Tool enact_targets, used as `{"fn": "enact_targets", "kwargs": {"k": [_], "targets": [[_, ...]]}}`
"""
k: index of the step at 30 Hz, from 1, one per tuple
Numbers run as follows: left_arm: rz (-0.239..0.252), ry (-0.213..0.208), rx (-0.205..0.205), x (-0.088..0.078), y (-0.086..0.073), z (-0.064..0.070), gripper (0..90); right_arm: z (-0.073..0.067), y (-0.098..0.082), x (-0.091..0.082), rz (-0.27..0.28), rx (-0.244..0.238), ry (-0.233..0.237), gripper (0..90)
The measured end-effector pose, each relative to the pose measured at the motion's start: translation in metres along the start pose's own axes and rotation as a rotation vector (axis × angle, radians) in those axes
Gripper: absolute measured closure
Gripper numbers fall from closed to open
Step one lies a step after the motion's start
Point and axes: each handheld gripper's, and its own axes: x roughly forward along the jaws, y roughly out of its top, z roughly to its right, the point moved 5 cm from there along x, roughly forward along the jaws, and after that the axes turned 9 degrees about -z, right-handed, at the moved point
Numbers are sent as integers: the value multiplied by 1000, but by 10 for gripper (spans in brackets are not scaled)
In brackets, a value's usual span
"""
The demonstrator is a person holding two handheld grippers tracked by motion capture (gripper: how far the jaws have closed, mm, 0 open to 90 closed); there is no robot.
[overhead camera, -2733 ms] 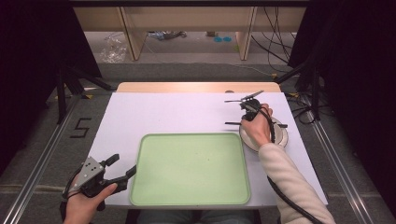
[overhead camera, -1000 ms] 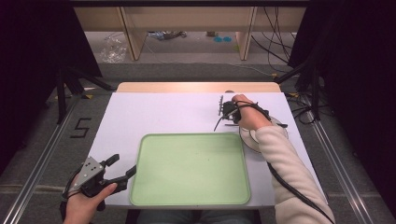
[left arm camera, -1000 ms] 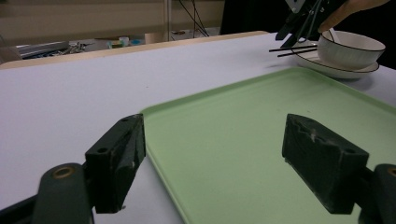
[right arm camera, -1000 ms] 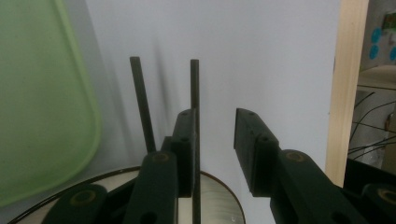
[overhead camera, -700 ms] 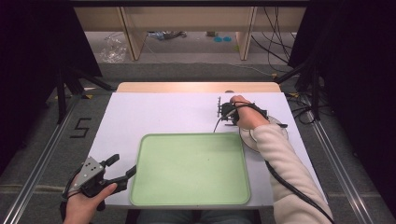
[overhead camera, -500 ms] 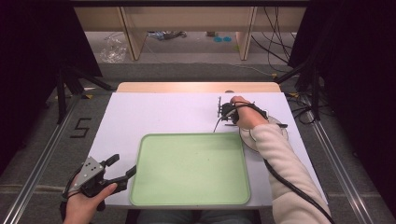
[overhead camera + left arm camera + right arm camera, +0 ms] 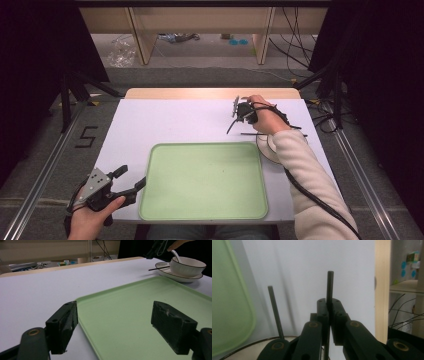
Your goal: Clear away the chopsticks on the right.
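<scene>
Holding one chopstick (image 7: 330, 290) pinched between the closed jaws of the right gripper (image 7: 239, 111), lifted over the white table (image 7: 170, 120) beyond the tray (image 7: 200, 180). Second chopstick (image 7: 272, 134) lying across the plate (image 7: 162, 265) under the bowl (image 7: 187, 265), just beside the gripper. Tray bare, so likely early: nothing moved onto it yet, bowl, plate and spoon (image 7: 176, 255) untouched. Left gripper (image 7: 120, 187) resting at the tray's near-left edge, jaws spread wide, gripping nothing.
</scene>
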Motion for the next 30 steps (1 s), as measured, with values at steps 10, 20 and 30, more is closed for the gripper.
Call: {"fn": "enact_targets", "kwargs": {"k": [10, 20, 30], "targets": [[0, 1, 0, 0, 0, 0, 216, 5, 13, -32, 117, 40, -56, 879], [0, 0, 0, 0, 0, 0, 216, 7, 16, -53, 236, 149, -66, 879], [-2, 3, -1, 0, 0, 0, 216, 17, 11, -69, 353, 285, -49, 880]]}}
